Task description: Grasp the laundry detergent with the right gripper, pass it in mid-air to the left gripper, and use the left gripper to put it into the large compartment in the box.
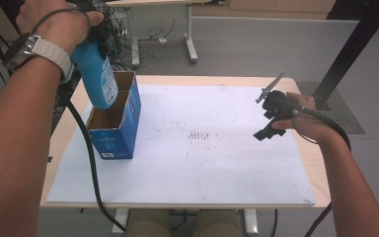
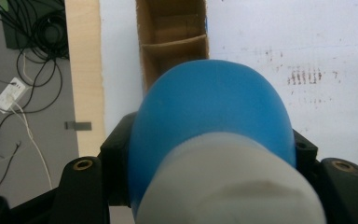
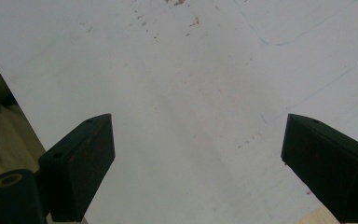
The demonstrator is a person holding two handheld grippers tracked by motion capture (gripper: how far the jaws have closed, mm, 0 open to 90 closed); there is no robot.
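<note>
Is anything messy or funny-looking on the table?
Yes, a little. The white sheet has a patch of small brown smudges near its middle, like dirty marks. The blue box stands upright with its top open, and the left tongs hold a blue bottle over it. Nothing is spilled or broken.

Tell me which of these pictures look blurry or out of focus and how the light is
High view: even, soft light, mostly sharp, faint shadow beside the blue cardboard box. Left gripper view: the blue plastic bottle with a white cap, clamped in the left gripper, sits close and soft-focused. Right gripper view: the open right gripper over the dim, slightly hazy white paper sheet.
</note>
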